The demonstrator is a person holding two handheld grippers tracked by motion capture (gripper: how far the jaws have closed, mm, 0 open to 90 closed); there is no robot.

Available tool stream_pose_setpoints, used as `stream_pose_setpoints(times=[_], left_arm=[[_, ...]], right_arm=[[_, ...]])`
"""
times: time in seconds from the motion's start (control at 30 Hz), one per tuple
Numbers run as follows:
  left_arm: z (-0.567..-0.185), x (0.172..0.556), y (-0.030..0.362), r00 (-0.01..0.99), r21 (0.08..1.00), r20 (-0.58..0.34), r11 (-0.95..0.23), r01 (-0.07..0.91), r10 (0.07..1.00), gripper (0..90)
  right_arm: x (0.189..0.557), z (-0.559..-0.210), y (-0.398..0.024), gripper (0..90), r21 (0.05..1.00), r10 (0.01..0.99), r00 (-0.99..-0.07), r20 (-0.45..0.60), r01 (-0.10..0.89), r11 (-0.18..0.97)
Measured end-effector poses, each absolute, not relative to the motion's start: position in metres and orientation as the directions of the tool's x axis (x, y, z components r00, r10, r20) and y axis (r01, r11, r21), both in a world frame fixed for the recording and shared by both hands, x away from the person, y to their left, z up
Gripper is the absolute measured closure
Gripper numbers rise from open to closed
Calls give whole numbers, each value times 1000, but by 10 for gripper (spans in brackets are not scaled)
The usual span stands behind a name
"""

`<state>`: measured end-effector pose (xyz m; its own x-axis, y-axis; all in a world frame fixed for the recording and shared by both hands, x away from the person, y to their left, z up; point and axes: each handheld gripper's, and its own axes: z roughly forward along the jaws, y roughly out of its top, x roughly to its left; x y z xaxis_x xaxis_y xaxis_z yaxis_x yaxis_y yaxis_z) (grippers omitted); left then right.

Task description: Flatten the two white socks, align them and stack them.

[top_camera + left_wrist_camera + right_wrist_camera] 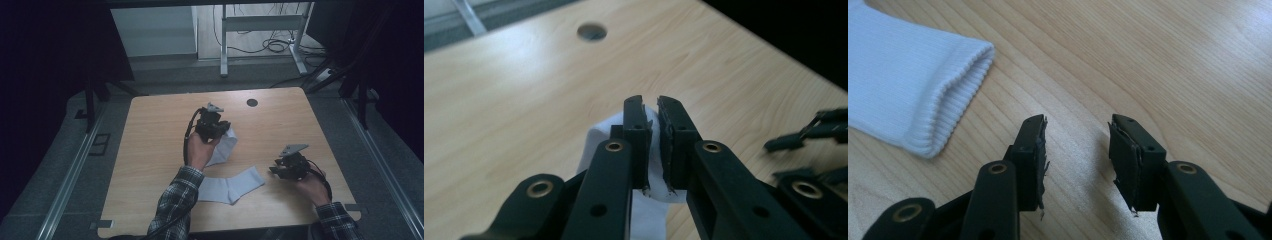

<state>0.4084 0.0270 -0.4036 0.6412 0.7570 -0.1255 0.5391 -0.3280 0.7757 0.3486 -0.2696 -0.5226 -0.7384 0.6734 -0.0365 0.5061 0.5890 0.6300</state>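
Note:
My left gripper (pixel 223 131) is raised above the middle of the wooden table (pixel 155 135), shut on a white sock (pixel 223 149) that hangs from it down to the tabletop. In the left gripper view the jaws (pixel 651 107) pinch a fold of this sock (pixel 596 137). A second white sock (pixel 231 186) lies flat near the front edge. My right gripper (pixel 276 169) hovers low to the right of its cuff, open. In the right gripper view, nothing is between the jaws (pixel 1075 127), and the ribbed cuff (pixel 943 95) lies off to the left.
A round cable hole (pixel 252 102) sits near the table's far edge. Behind the table stand a white desk frame (pixel 224 45) and loose cables on the floor (pixel 277 46). Metal rails run along both sides of the table.

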Motion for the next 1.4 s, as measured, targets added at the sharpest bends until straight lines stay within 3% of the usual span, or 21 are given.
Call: stream_pose_setpoints(times=[0.23, 0.4, 0.83, 1.13, 1.27, 1.33, 1.4], left_arm=[[-346, 402, 18, 675, 848, -108, -286, 446, 730, 831], [-329, 386, 33, 669, 875, -76, -272, 400, 739, 831], [-447, 386, 93, 554, 731, -112, -310, 608, 825, 825], [-485, 371, 135, 499, 685, -88, -311, 659, 862, 816], [-500, 366, 148, 477, 670, -81, -306, 676, 875, 808], [-506, 364, 153, 466, 664, -69, -308, 682, 882, 784], [-509, 361, 158, 443, 679, -57, -291, 674, 895, 687]], right_arm=[[349, -523, -272, 572, 629, 674, -738, -34, 508, 588], [349, -523, -271, 569, 627, 677, -736, -33, 512, 587], [349, -524, -270, 553, 627, 680, -732, -36, 513, 586], [350, -525, -272, 500, 632, 702, -712, -35, 528, 567], [352, -527, -274, 470, 642, 708, -706, 11, 548, 537], [351, -527, -273, 457, 643, 709, -705, 9, 547, 535], [350, -528, -272, 441, 646, 712, -703, 11, 548, 531]])
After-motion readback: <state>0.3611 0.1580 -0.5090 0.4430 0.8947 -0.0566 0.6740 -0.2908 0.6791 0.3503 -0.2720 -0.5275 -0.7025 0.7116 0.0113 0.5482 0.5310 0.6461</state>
